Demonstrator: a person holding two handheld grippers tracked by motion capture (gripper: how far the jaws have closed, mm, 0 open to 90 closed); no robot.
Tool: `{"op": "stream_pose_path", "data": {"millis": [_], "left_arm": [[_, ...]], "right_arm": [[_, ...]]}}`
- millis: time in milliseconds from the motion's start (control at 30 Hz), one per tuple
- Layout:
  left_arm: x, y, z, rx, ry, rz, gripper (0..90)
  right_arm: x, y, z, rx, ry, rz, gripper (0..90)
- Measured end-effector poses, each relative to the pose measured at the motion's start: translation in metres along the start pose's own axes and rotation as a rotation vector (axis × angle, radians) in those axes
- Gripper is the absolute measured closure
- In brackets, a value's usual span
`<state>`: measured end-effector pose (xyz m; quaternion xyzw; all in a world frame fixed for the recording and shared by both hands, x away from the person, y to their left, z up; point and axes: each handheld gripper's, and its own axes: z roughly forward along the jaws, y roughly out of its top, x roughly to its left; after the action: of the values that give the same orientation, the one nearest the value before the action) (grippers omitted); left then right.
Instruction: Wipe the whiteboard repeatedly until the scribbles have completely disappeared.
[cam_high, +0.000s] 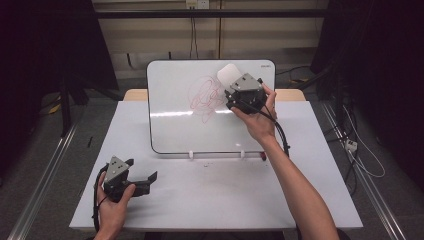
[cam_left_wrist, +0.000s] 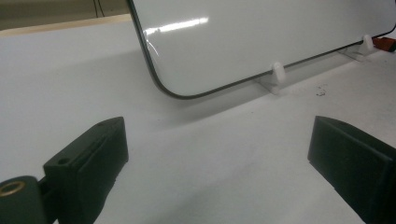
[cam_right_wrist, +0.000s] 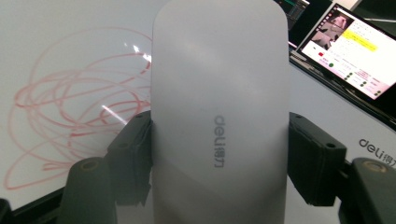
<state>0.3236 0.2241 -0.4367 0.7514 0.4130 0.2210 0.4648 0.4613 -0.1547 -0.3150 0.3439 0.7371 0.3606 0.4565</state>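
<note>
A whiteboard (cam_high: 180, 125) leans upright at the middle of the table, with red scribbles (cam_high: 206, 97) on its upper part. My right gripper (cam_high: 234, 87) is shut on a white eraser (cam_high: 228, 74), held against the board's top right just beside the scribbles. In the right gripper view the eraser (cam_right_wrist: 219, 107) fills the space between both jaws, with the red scribbles (cam_right_wrist: 70, 107) to its left. My left gripper (cam_high: 142, 177) rests on the table at the front left, open, with nothing between its jaws. The left gripper view looks at the whiteboard's lower corner (cam_left_wrist: 173, 88).
The whiteboard stands in small white clips (cam_high: 190, 154) on the white table (cam_high: 210, 195). A small red thing (cam_high: 263, 157) lies by the board's bottom right corner. A wooden surface edge (cam_high: 135, 94) shows behind the table. Cables (cam_high: 365, 160) trail on the floor at the right.
</note>
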Motion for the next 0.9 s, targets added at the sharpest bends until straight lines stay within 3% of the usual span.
{"op": "stream_pose_path", "data": {"millis": [367,700,900], "left_arm": [[-0.001,-0.001,0.001,0.003,-0.005,-0.005,4.9],[-0.001,-0.001,0.000,0.004,-0.003,0.000,4.9],[-0.001,-0.001,0.000,0.005,0.000,-0.004,4.9]], "right_arm": [[-0.004,0.004,0.015,0.069,-0.024,-0.051,31.9],[-0.005,0.005,0.022,0.086,-0.037,-0.016,31.9],[-0.004,0.003,0.023,0.082,-0.041,-0.023,31.8]]}}
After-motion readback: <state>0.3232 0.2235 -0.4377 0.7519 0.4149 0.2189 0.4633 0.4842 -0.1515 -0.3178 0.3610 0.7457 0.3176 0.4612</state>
